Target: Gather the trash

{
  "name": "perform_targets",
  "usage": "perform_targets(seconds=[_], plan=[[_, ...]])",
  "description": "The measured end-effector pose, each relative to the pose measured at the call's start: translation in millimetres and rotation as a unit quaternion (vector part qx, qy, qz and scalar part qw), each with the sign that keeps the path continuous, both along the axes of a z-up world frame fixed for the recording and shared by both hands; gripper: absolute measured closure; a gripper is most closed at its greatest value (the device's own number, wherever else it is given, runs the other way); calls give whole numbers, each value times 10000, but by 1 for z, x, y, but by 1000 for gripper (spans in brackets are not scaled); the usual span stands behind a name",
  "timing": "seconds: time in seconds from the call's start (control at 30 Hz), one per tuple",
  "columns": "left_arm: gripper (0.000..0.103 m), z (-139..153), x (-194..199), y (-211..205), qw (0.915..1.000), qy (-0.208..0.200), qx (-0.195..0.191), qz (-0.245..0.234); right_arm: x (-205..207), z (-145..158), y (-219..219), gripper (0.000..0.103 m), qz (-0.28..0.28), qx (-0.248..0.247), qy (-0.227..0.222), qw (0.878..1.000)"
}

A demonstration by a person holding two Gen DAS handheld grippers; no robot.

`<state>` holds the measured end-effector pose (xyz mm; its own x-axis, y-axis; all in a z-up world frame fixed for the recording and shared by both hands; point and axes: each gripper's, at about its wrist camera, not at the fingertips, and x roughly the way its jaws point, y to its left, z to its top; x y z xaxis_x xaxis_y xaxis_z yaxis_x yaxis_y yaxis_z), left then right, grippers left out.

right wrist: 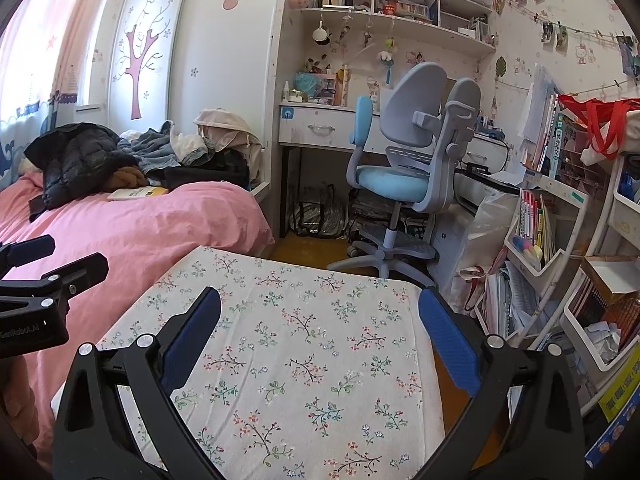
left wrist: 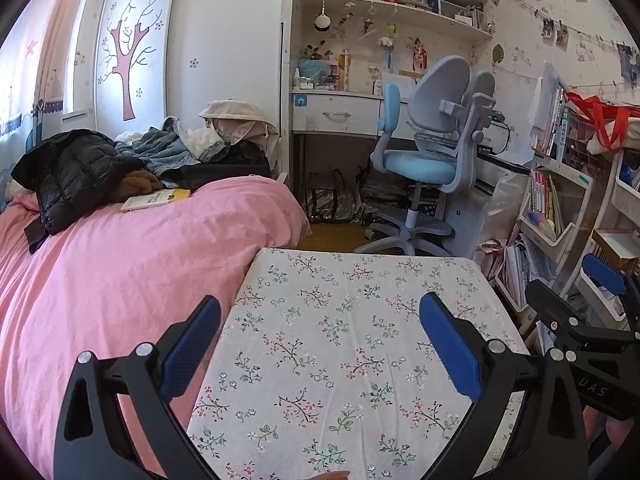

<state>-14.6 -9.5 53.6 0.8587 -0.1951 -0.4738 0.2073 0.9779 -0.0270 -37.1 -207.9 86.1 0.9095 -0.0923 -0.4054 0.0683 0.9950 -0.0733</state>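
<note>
No trash item can be made out on the floral-cloth counter (left wrist: pixel 352 340); its top shows only the printed fabric in both wrist views.

Left gripper (left wrist: pixel 320 344): jaws spread wide, nothing between the blue pads (left wrist: pixel 188 344), hanging over the near part of the counter. Right gripper (right wrist: pixel 320 340): also wide apart, nothing held, over the same counter. Each gripper shows at the edge of the other's view, so they sit side by side, apart.

Left of the counter, touching it: bed with pink cover (left wrist: pixel 120 264). On the bed: black puffer jacket (left wrist: pixel 72 176), heap of denim and other clothes (left wrist: pixel 172 152), a book with a yellow cover (left wrist: pixel 156 199) just beside the jacket.

Beyond the counter: blue-and-grey swivel chair (right wrist: pixel 404 164) on the wood floor, facing a white desk (right wrist: pixel 316 128) cluttered with bottles and small items, shelves above. Striped bags are under the desk.

Right side: white rack (right wrist: pixel 560 232) packed with books and papers, red straps (right wrist: pixel 600 120) draped on top, crumpled paper (right wrist: pixel 604 336) in a lower tray of the rack. Clear plastic bag (right wrist: pixel 488 224) stands between chair and rack.
</note>
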Motion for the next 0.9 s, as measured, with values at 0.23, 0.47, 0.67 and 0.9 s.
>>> perform_targets(seconds=[0.23, 0.47, 0.67, 0.9], plan=[[8, 0, 2, 2, 10000, 31, -49, 10, 1, -2, -1, 7, -2, -9, 21, 10000], [8, -1, 3, 3, 9998, 88, -164, 10, 1, -1, -1, 7, -3, 2, 21, 10000], [8, -1, 3, 3, 9999, 74, -121, 0, 0, -6, -2, 7, 7, -16, 44, 10000], [8, -2, 2, 2, 9999, 64, -127, 6, 1, -5, -2, 7, 8, -15, 44, 10000]])
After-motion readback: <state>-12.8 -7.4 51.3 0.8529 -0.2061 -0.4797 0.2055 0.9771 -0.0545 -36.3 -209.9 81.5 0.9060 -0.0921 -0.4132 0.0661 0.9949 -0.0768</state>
